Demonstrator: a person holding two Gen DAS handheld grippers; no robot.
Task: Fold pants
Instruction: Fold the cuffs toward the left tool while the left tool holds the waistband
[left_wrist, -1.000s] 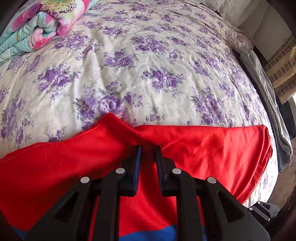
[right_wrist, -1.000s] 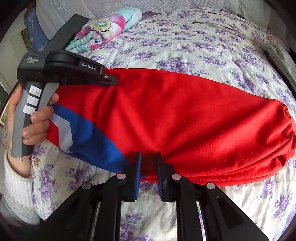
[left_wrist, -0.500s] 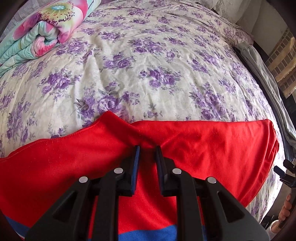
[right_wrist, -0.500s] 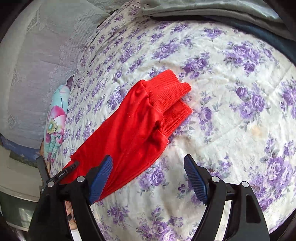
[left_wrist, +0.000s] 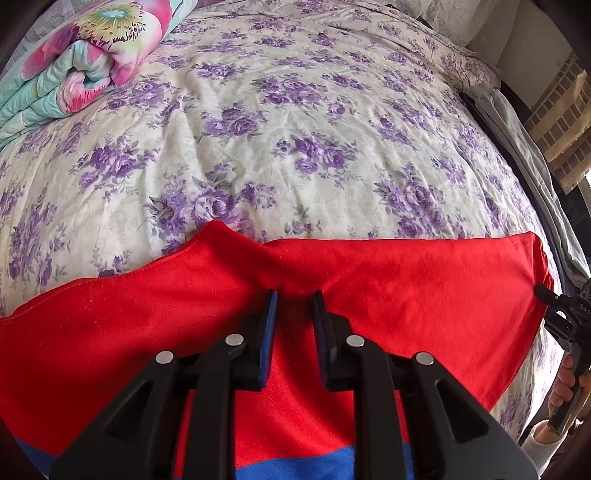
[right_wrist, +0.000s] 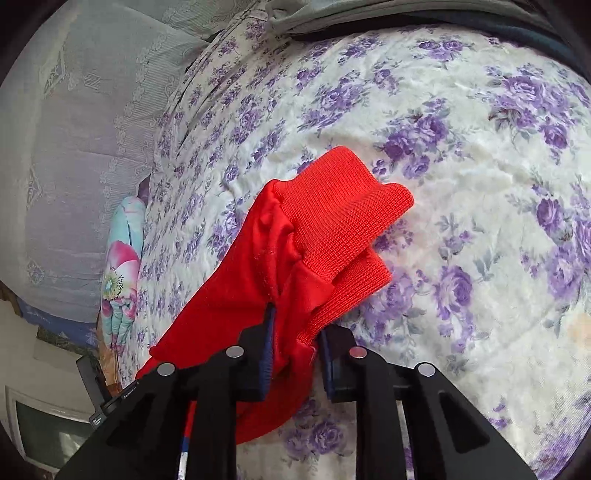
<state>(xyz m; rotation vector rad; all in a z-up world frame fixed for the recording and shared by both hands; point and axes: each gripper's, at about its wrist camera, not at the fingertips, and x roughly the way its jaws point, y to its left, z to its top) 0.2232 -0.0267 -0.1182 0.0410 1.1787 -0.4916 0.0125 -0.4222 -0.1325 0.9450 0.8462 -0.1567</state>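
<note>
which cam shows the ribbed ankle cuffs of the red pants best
The right wrist view: the two ribbed cuffs lie stacked just ahead of the right gripper, knit visible. The left wrist view shows only the smooth red pants body; the cuff end is bunched at its edge.

We see both views in bright, even daylight, with soft shadows only under the pants (left_wrist: 388, 280) and in the creases of the bedspread (left_wrist: 295, 129). Fisheye distortion bulges the bed and leaves dark corners around each round picture. Focus is sharp throughout, colours are vivid, and the red cloth looks slightly oversaturated.
</note>
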